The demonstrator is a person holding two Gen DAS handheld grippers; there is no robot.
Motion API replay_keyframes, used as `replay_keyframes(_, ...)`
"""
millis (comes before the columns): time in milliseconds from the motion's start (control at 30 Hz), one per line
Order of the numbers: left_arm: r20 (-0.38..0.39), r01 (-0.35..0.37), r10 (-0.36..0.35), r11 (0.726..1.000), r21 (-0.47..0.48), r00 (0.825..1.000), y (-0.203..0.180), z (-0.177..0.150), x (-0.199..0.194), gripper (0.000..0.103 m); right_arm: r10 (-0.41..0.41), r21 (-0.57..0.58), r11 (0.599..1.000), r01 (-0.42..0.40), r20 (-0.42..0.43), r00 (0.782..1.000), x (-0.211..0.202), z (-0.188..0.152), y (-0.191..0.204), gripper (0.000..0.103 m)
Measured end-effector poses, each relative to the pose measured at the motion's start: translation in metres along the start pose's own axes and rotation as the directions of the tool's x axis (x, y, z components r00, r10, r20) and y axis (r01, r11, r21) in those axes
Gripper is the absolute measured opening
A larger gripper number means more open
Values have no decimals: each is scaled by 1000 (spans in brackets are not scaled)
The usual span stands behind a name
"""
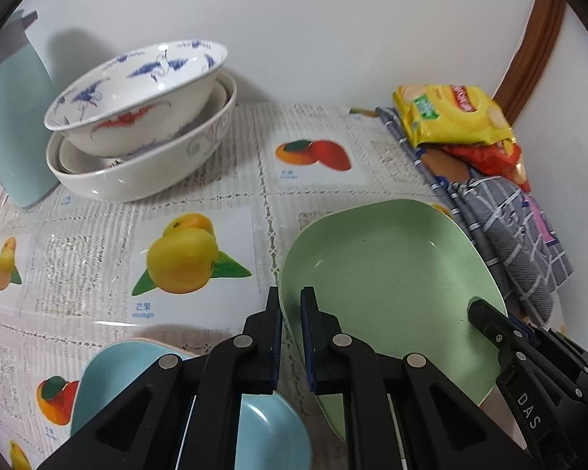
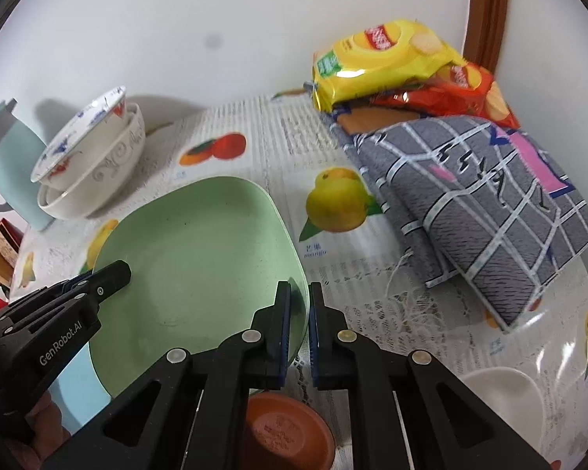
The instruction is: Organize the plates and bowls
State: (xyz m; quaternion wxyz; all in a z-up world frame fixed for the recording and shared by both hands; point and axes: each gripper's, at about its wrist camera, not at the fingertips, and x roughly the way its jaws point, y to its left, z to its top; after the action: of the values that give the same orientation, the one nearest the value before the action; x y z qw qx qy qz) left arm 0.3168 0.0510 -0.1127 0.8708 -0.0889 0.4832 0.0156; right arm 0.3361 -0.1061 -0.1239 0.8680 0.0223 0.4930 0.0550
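Plate, green one, pinched on both sides: left gripper clamps its left rim, right gripper clamps right rim, jaws pressed tight on edge each time. Plate tilted, off tablecloth. Blue dish right under left gripper. Bowls stacked far ahead-left by wall. Brown dish below right gripper; chip bags and folded cloth ahead-right.

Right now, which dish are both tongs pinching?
The green plate. The left tongs and right tongs each clamp an edge of it; the stacked white bowls by the wall sit untouched.
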Motion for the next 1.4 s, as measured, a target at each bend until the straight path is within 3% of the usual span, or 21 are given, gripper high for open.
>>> replay_keyframes(300,42,31,-31,1000,-1,999,-2,-12,-46,10,13,22,1000,-14,70,997,-49,-9,-2,7)
replay_keyframes(800,94,24,-24,1000,-1,995,0,-47,-119,10,47,27,998,-51,150,988,-128,-48,8,7)
replay_keyframes(1400,133,30,-30,1000,-3,991,5,-81,-170,10,62,34,997,-70,189,980,-175,-85,14,7)
